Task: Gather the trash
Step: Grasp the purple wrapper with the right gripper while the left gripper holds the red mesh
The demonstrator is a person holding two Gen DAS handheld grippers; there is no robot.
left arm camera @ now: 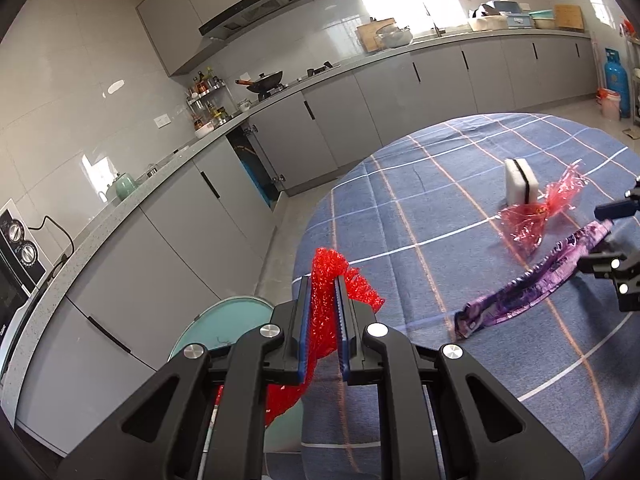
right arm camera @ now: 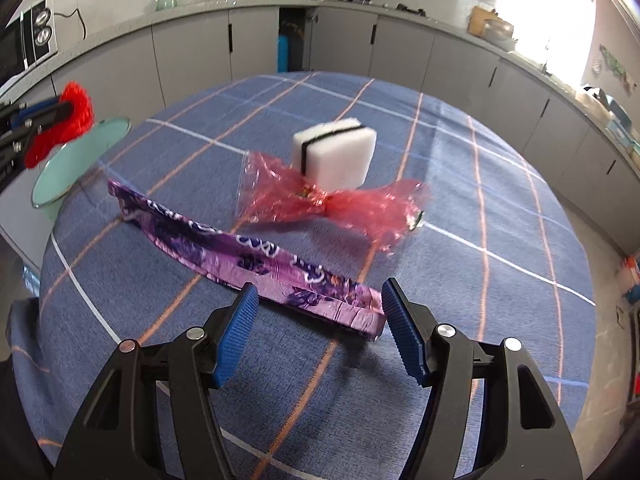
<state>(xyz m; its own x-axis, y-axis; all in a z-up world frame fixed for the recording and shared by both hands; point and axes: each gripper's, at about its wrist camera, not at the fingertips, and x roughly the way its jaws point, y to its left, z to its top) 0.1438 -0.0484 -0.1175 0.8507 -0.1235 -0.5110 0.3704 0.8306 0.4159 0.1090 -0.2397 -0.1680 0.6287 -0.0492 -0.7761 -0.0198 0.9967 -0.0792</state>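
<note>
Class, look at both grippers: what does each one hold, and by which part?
The left gripper pinches a red mesh scrap near its middle. The right gripper holds nothing; its open jaws straddle the purple wrapper.

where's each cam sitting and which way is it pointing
Left wrist: rides the left gripper, looking past the round table's edge toward the kitchen counter; its fingers clamp red mesh trash above a pale green bin.
Right wrist: rides the right gripper, angled down across the blue plaid tablecloth; its open fingers straddle the purple wrapper.
Shared: both show the purple wrapper, pink cellophane, white sponge, the bin, and the other gripper at the frame's edge.
</note>
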